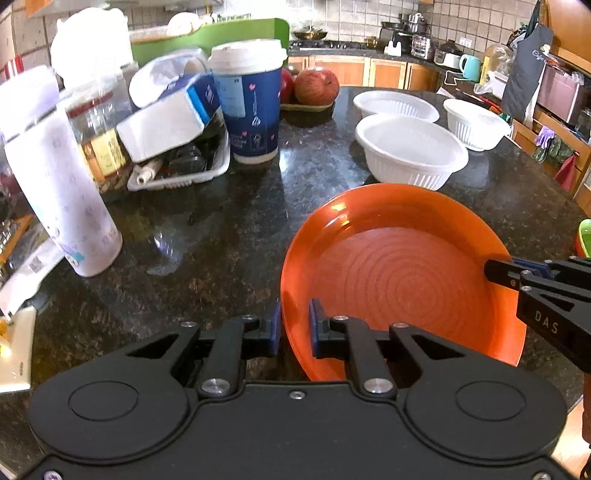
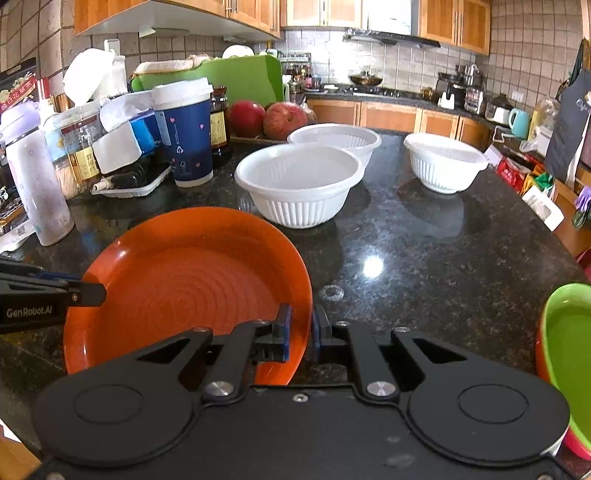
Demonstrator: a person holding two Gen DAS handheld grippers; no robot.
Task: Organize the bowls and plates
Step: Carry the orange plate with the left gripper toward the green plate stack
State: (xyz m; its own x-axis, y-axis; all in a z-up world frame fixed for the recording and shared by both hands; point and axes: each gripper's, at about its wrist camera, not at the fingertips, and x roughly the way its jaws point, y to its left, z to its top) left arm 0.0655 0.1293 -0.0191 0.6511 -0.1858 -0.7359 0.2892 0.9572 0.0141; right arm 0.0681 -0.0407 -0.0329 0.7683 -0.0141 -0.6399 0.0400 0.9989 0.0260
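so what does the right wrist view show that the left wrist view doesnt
Only the right wrist view: a whole green dish at the right edge, which the left view barely catches, and the wall cupboards.

Only the left wrist view: a gold phone-like slab at the left edge.

Both: the orange plate, gripped on opposite rims by the left claw and right claw, three white bowls and the blue cup.

Three white bowls, one orange plate, perhaps two apples.
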